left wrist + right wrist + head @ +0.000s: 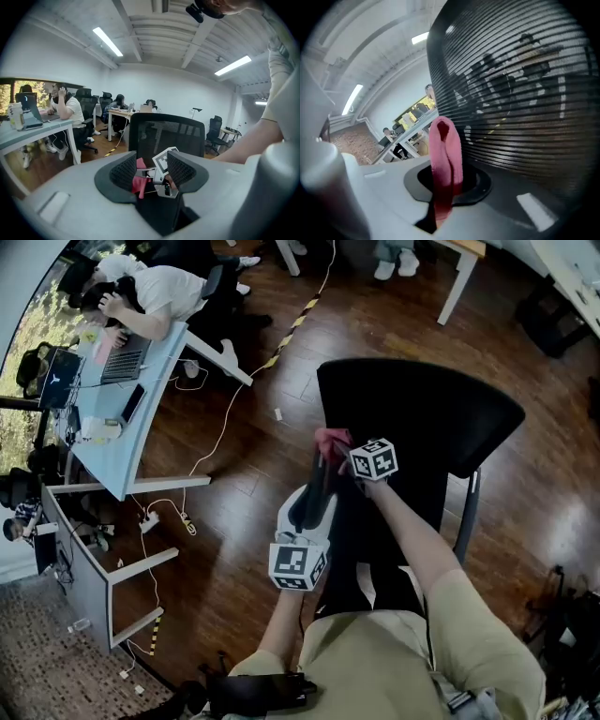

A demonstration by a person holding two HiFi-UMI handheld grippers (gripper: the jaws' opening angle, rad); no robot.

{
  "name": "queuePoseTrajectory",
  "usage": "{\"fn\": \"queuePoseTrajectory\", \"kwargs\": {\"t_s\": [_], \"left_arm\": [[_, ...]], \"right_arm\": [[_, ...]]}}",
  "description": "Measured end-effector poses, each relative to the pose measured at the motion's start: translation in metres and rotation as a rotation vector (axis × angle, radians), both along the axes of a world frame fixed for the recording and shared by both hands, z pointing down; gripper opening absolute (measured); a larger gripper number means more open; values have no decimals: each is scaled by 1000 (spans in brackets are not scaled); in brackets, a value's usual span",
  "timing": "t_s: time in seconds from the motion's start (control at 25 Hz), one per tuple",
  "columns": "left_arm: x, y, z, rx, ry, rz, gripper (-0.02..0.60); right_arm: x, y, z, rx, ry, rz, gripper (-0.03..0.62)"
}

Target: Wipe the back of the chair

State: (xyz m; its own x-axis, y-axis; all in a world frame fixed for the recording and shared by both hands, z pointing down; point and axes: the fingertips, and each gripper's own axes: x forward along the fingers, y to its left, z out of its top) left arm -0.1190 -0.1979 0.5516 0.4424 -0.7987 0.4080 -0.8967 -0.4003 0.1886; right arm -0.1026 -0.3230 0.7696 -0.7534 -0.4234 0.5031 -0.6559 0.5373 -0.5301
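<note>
Our right gripper is clamped on a pink cloth, which stands up from the closed jaws as a folded loop. The loop sits just beside the chair back, though we cannot tell whether it touches the mesh. Our left gripper has its jaws spread with nothing in them; through the gap we see only the right gripper and its cloth farther off. The main risk, as we judge it, comes from the narrow pinch low on the cloth. A hard drag across the ribbed mesh could pull the cloth loose or roll the loop over, leaving the hard jaw tips to scrape where fabric should be. The left gripper is not bracing the chair, and we cannot make out its base — if it is free to turn or roll, a firm push could swing the back away and the wipe would skate off. Too light a touch would only brush the tops of the ribs. The chair back is black, a see-through mesh of fine horizontal ribs, broad and gently curved. In the head view it stands directly ahead of us on the dark wooden floor — well apart from the pale desk at the left, where a person sits at a laptop.
</note>
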Motion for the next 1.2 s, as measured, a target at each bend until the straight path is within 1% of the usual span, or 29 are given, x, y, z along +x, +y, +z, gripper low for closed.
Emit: {"fn": "queuePoseTrajectory", "kwargs": {"t_s": [0.08, 0.12, 0.2, 0.24, 0.28, 0.36, 0.4, 0.44, 0.52, 0.56, 0.64, 0.68, 0.72, 0.76, 0.8, 0.84, 0.88, 0.92, 0.96, 1.0, 1.04, 1.12, 1.2], "left_arm": [[-11, -1, -1, 3, 2, -9, 195], [-13, -1, 1, -1, 6, -8, 195], [-4, -3, 10, -13, 16, 12, 195], [4, -5, 14, -17, 22, 30, 195], [14, -7, 17, -19, 29, 49, 195], [31, -12, 23, -23, 40, 83, 195], [37, -14, 25, -23, 44, 97, 195], [43, -16, 26, -23, 47, 108, 195], [52, -19, 28, -22, 50, 122, 195], [55, -20, 29, -22, 50, 124, 195], [57, -21, 28, -18, 45, 120, 195], [56, -21, 26, -15, 43, 115, 195], [53, -20, 26, -14, 41, 107, 195], [48, -19, 26, -15, 38, 99, 195], [42, -18, 28, -20, 30, 93, 195], [36, -17, 32, -26, 19, 88, 195], [30, -15, 36, -34, 7, 83, 195], [24, -13, 40, -42, -3, 76, 195], [18, -11, 44, -49, -8, 66, 195], [13, -9, 46, -55, -11, 56, 195], [9, -8, 49, -60, -14, 47, 195], [3, -4, 53, -69, -19, 35, 195], [0, 0, 55, -76, -26, 29, 195]], "right_arm": [[23, -4, 1, 21, 22, 34, 21], [46, -5, 5, 19, 47, 73, 21], [113, -4, 16, -1, 105, 171, 21], [153, 0, 21, -1, 155, 205, 21], [192, 8, 26, 5, 230, 220, 21], [264, 28, 35, 4, 403, 237, 21], [293, 39, 38, -6, 458, 262, 21], [315, 47, 39, -16, 487, 299, 21], [344, 59, 36, -27, 511, 398, 21], [355, 63, 35, -33, 514, 465, 21], [371, 71, 32, -56, 485, 629, 21], [372, 72, 32, -70, 449, 701, 21], [364, 71, 33, -79, 390, 739, 20], [343, 66, 34, -79, 308, 725, 20], [308, 59, 34, -68, 217, 653, 20], [265, 53, 34, -50, 143, 540, 21], [219, 49, 35, -33, 99, 412, 20], [174, 45, 36, -22, 84, 293, 20], [133, 41, 36, -14, 83, 198, 20], [97, 35, 35, -5, 86, 130, 21], [67, 28, 33, 9, 91, 82, 20], [27, 15, 30, 35, 110, 22, 20], [16, 9, 33, 36, 121, -2, 21]]}}
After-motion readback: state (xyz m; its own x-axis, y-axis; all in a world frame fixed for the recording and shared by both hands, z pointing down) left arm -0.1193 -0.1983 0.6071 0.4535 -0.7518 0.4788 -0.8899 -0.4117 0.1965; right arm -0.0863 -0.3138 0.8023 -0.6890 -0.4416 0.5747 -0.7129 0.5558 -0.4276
